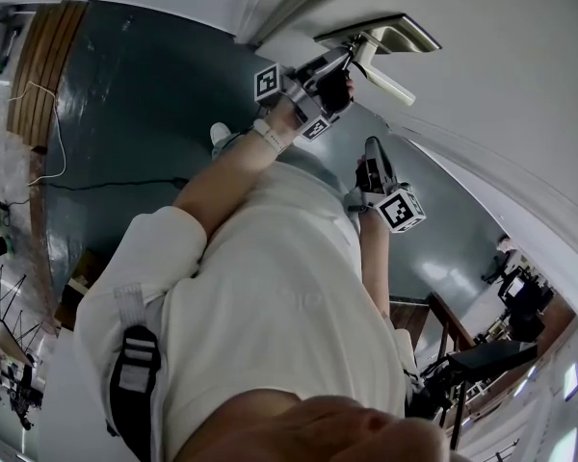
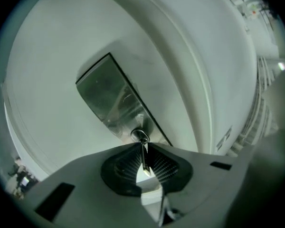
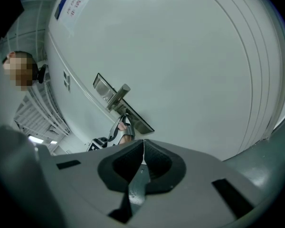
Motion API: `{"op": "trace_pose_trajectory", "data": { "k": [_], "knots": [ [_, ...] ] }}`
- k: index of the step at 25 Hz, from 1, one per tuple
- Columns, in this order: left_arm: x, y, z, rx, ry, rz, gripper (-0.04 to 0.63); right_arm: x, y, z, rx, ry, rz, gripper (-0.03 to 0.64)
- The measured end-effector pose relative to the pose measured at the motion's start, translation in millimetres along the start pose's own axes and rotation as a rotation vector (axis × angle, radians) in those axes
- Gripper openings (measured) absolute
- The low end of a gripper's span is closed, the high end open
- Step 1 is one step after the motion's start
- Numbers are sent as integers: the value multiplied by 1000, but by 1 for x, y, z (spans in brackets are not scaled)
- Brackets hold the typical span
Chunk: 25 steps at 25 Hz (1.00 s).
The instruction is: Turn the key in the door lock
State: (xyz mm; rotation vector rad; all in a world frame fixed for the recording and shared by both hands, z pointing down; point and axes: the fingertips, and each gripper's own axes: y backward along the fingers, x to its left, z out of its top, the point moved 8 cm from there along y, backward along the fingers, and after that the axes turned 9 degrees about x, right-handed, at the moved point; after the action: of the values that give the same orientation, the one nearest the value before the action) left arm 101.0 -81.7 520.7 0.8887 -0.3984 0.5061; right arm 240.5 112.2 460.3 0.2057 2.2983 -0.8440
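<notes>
The white door (image 1: 501,85) carries a metal lock plate (image 2: 107,96) with a lever handle (image 1: 390,83). My left gripper (image 2: 143,148) is raised to the keyhole (image 2: 139,136) at the plate's lower end. Its jaws are shut on the thin key (image 2: 143,158), which shows edge-on between the ribbed pads (image 2: 164,165) and runs into the cylinder. In the head view the left gripper (image 1: 345,65) sits just under the plate. My right gripper (image 1: 374,152) hangs lower and apart from the door, jaws shut and empty. In the right gripper view, the right gripper (image 3: 143,144) looks toward the plate (image 3: 104,87) and the left gripper (image 3: 123,127).
The door frame (image 1: 270,8) meets a dark grey-blue floor (image 1: 135,104). A cable (image 1: 96,186) lies on the floor at the left beside wooden boards (image 1: 43,65). Furniture and a chair (image 1: 482,364) stand at the lower right. A person stands far off in the right gripper view.
</notes>
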Motion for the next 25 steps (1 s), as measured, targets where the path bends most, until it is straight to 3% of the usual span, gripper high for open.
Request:
{"op": "trace_pose_trajectory", "data": {
  "k": [6,13,20,25],
  "knots": [
    [-16,-1,-2,55,-259,235,60,2,-5,1,17,17,34,24],
    [-18,-5,-4,21,-347,327,61,-3,-4,9,16,26,67,24],
    [-22,-9,-3,23,-521,451,69,-15,-3,19,0,22,102,24],
    [-23,-4,-5,9,-567,515,71,-22,-3,18,-7,-2,125,23]
  ]
}}
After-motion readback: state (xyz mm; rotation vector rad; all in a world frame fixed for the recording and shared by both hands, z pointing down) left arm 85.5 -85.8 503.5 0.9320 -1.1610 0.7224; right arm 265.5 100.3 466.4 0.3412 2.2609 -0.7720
